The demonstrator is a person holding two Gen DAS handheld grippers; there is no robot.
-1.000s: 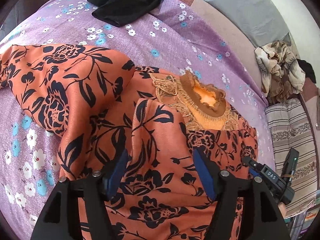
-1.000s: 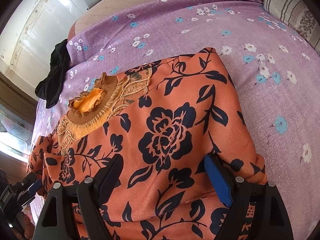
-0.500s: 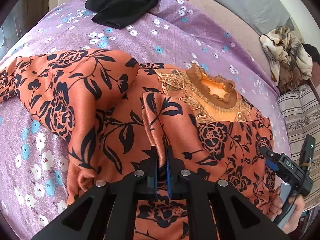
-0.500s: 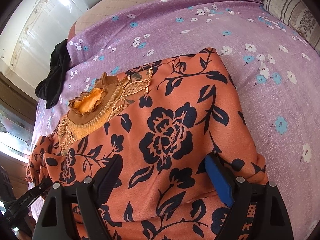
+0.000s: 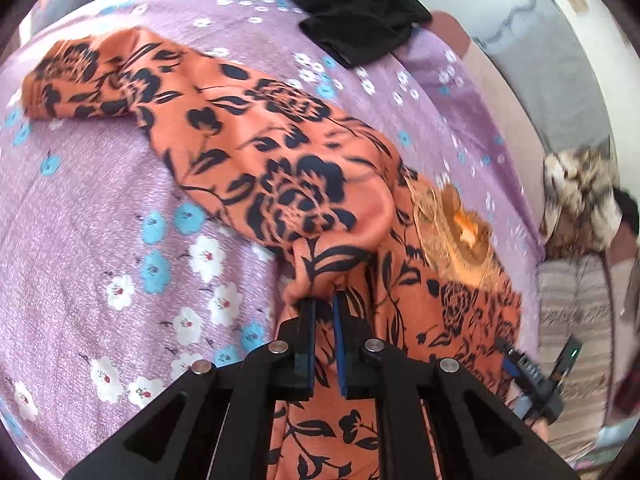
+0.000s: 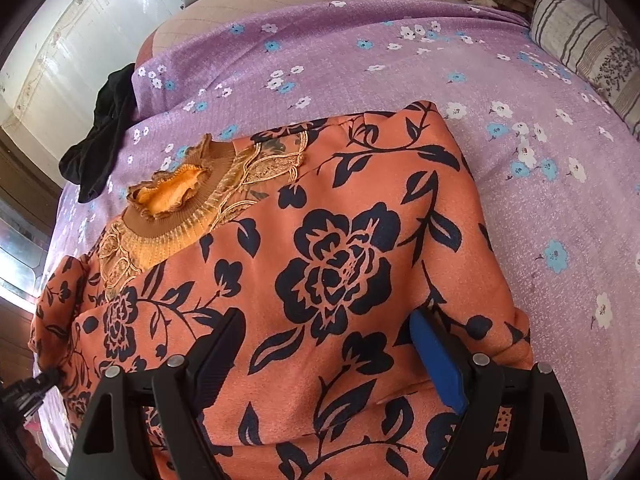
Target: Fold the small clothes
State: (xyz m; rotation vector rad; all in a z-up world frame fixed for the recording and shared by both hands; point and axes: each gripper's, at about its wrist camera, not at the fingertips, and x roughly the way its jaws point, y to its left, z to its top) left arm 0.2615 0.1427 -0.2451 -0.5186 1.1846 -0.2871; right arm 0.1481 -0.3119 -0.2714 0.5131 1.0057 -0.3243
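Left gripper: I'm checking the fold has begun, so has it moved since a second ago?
Yes. The left gripper, shut on the orange floral garment, has swung leftward: the black cloth and collar sit further right in its view.

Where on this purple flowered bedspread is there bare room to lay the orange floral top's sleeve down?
Bare purple flowered bedspread lies beside the left gripper, below the orange floral top's stretched-out sleeve. A wider strip runs between the folded body and the striped pillow. Crowded spots: the black garment at the far edge, and the frilled collar.
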